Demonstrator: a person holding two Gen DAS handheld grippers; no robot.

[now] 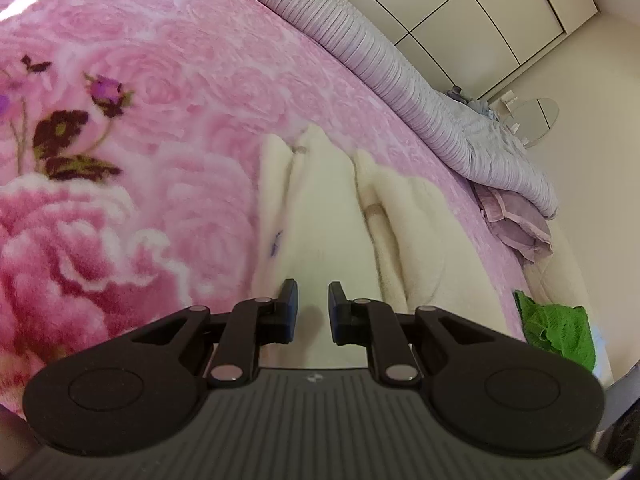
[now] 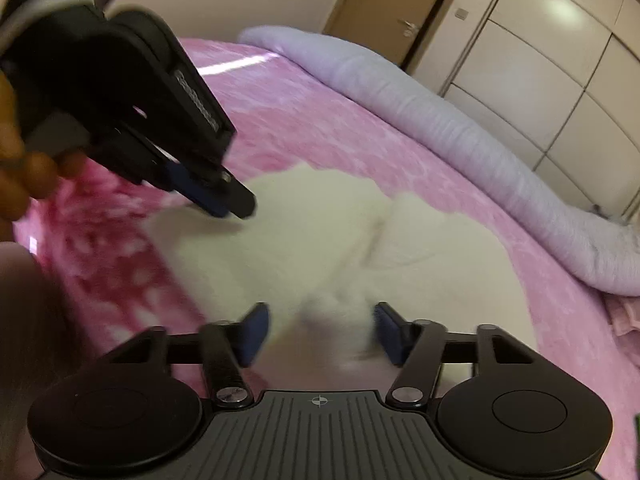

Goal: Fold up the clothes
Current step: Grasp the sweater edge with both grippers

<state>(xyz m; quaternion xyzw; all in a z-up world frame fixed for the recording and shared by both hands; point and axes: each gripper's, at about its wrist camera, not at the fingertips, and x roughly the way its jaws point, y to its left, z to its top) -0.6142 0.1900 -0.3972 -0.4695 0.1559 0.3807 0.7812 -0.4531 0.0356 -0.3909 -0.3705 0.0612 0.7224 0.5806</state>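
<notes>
Cream fleece garment (image 1: 344,216) lies bunched on the pink rose blanket (image 1: 160,80). Left claw (image 1: 313,309) hovers part open, empty; right claw (image 2: 320,330) gapes wide around a fluffy fold, probably lining up a grab.

No readable words, brand names or numbers appear in either view. The only sign is a small crosshair mark (image 2: 319,401), a circle crossed by two lines, printed at the front edge of the ribbed grey body of the right tongs; a like mark (image 1: 313,378) sits on the left tongs' body, too blurred to make out. A small blue mark (image 1: 276,243) on the cream garment (image 1: 320,216) cannot be read.
</notes>
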